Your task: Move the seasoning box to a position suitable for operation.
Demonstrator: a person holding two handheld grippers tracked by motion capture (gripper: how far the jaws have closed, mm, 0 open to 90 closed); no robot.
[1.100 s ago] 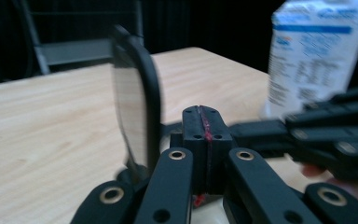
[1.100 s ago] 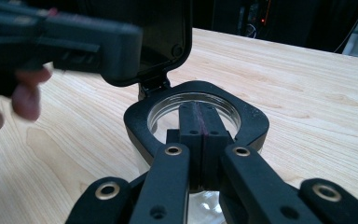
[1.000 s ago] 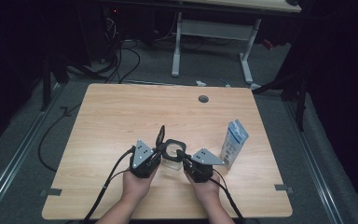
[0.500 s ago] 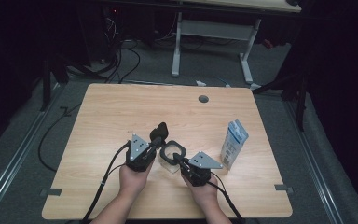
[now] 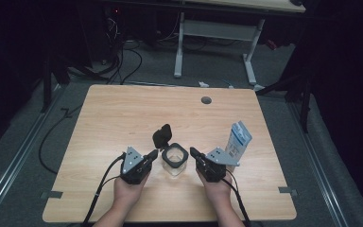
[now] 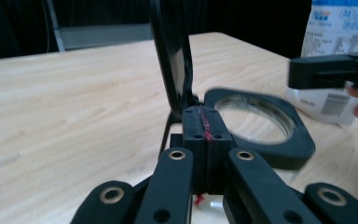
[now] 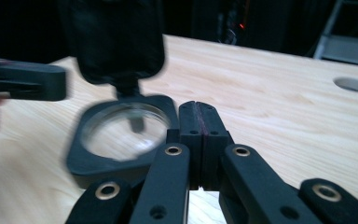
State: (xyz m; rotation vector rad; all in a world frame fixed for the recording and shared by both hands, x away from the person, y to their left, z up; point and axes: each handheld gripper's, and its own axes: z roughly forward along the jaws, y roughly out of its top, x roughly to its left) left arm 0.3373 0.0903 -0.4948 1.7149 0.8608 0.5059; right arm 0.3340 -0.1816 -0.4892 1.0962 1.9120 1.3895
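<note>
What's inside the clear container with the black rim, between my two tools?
Through the open black rim of the container, the gripper views show clear walls and the wood table beneath, no contents visible. The raised lid stands behind it. The bottom near the tools is covered.

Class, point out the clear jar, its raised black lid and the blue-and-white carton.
clear jar (image 5: 175, 156): high view, black square rim.
raised black lid (image 5: 161, 135): high view, middle of lid.
blue-and-white carton (image 5: 237, 140): high view, front face.

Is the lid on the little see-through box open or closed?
Open. The black lid stands up on its hinge behind the clear container, and you can look straight down through the black rim.
</note>
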